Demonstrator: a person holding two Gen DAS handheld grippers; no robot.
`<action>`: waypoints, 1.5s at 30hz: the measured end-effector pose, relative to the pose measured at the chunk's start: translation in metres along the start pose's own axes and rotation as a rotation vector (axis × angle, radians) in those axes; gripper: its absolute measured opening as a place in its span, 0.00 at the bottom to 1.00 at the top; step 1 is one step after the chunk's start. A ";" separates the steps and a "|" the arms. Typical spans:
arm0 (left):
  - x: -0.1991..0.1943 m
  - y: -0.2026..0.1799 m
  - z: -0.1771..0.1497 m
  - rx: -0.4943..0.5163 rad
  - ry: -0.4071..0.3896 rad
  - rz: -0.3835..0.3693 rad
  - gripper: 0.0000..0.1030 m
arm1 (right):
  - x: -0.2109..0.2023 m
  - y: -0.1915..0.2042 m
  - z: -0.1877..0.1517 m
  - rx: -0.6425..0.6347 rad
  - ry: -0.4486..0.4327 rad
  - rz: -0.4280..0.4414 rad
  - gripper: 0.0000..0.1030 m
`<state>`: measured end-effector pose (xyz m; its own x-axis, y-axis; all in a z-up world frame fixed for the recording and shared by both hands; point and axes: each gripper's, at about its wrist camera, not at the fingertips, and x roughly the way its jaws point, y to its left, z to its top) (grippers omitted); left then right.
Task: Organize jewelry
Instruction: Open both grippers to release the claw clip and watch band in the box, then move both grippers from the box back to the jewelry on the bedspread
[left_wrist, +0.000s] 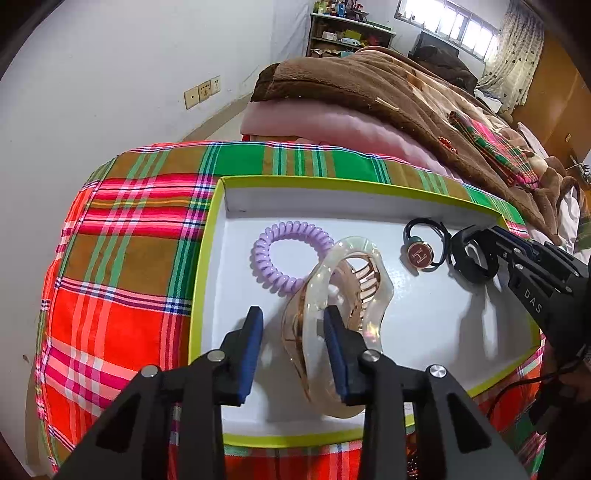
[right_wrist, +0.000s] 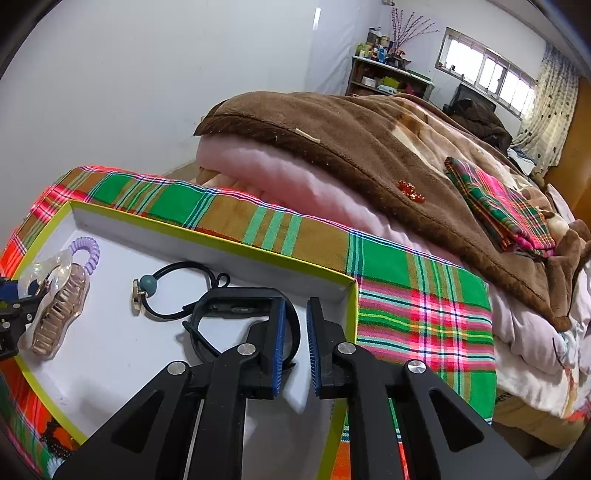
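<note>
You're parking both tongs over the white tray (left_wrist: 236, 206) with the yellow-green rim, and both look like they're letting go rather than gripping. Left gripper (left_wrist: 293, 354): jaws are standing partly open, the blue pads are straddling the near end of the hair claw clip (left_wrist: 343, 295); the right pad is sitting against the clip's translucent shell, the left pad is clear of it, so you aren't clamping it — it's resting on the tray floor, presumably because that's its drop spot. Right gripper (right_wrist: 295, 347): jaws are only slightly apart, the black wristband (right_wrist: 236, 310) is lying just ahead and left of the pads, part of its strap is passing by the left pad; no squeeze visible. The clip is looking pearly-clear with rose-gold teeth, lying on its side. Just beyond the left tips, the lilac coil hair tie (left_wrist: 288, 254) is touching the clip. Between the two tongs, the black elastic with the round "H" charm (left_wrist: 421, 254) is lying flat. Everything is sitting on the plaid cloth (left_wrist: 129, 240).
</note>
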<state>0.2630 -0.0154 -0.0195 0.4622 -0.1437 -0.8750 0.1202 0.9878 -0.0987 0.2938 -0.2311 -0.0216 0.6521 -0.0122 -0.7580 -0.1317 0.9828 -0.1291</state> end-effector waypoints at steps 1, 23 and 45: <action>-0.001 0.000 0.000 -0.001 -0.002 0.001 0.36 | -0.001 0.000 0.000 0.001 -0.004 -0.001 0.15; -0.059 -0.011 -0.016 0.010 -0.116 -0.056 0.57 | -0.063 -0.003 -0.011 0.054 -0.106 0.059 0.45; -0.102 0.015 -0.092 -0.072 -0.149 -0.136 0.59 | -0.119 0.025 -0.099 0.096 -0.109 0.297 0.45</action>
<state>0.1365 0.0199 0.0243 0.5714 -0.2779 -0.7722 0.1295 0.9597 -0.2496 0.1390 -0.2236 0.0025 0.6723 0.2919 -0.6803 -0.2604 0.9535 0.1518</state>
